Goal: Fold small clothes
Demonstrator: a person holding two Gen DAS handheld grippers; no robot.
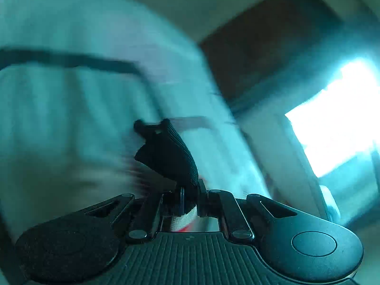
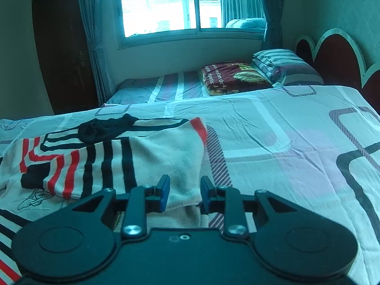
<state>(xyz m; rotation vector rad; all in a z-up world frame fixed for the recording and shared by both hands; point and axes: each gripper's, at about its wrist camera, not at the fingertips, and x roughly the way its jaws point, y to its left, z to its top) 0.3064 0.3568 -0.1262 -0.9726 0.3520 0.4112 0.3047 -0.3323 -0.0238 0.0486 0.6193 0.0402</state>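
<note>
My left gripper points a little downward over the bed, its view smeared with blur; its jaws are pinched nearly together on a black ribbed fabric piece, which stands up out of them and flops over to the left, with a strip of white cloth showing beneath the pads; what garment the black piece belongs to I cannot tell. My right gripper tilts down toward the mattress; its blue-padded fingers stand partly apart, straddling the near edge of a cream knitted garment with black and red stripes; whether the pads press the cloth I cannot tell. That striped garment lies spread on the pale patterned bedsheet, left of centre in the right wrist view, rumpled at its left end; a small crumpled black cloth rests on its far edge; beyond, a dark red printed pillow and a striped pillow sit below the window.
</note>
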